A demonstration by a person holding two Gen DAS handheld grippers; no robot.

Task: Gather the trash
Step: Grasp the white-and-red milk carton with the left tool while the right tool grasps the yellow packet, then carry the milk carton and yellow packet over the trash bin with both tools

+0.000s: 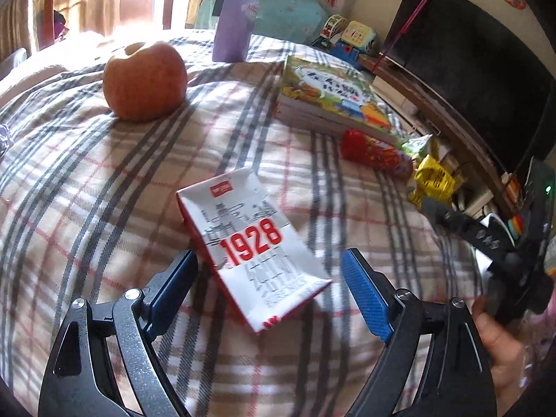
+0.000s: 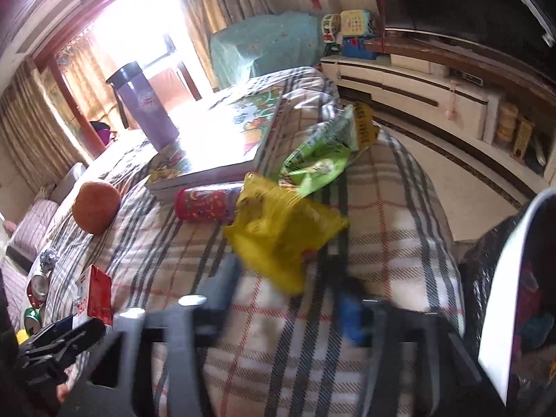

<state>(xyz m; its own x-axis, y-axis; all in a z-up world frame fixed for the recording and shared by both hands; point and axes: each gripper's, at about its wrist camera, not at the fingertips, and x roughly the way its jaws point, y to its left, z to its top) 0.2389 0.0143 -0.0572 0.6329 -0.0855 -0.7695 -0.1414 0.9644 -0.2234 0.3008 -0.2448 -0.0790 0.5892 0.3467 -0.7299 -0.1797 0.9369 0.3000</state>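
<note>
Trash lies scattered over the plaid blanket [image 1: 104, 180], among things that are not trash: an apple [image 1: 145, 80], a book [image 1: 330, 100] and a purple cup [image 1: 232, 17]. Nearest the left tongs [image 1: 267, 271] is a flattened white carton [image 1: 253, 246] marked 1928. The blue pads [image 1: 365, 295] stand wide on either side of its lower end and do not press it, so the left tongs are released, lined up as if to take the carton across its narrow width. A red wrapper [image 1: 375, 153] lies against the book's edge.

The right tongs [image 2: 285, 295] are blurred in their own view. A yellow wrapper [image 2: 281, 229] bunches up between their fingers and looks lifted off the blanket, so I judge them clenched on it. A green wrapper [image 2: 319, 160] rests just beyond, partly under the yellow one. At the right edge stands a bin [image 2: 507, 295], with coloured scraps inside, probably where the wrappers go. Cans [image 2: 38, 288] sit at the far left of that view, beside the carton.
</note>
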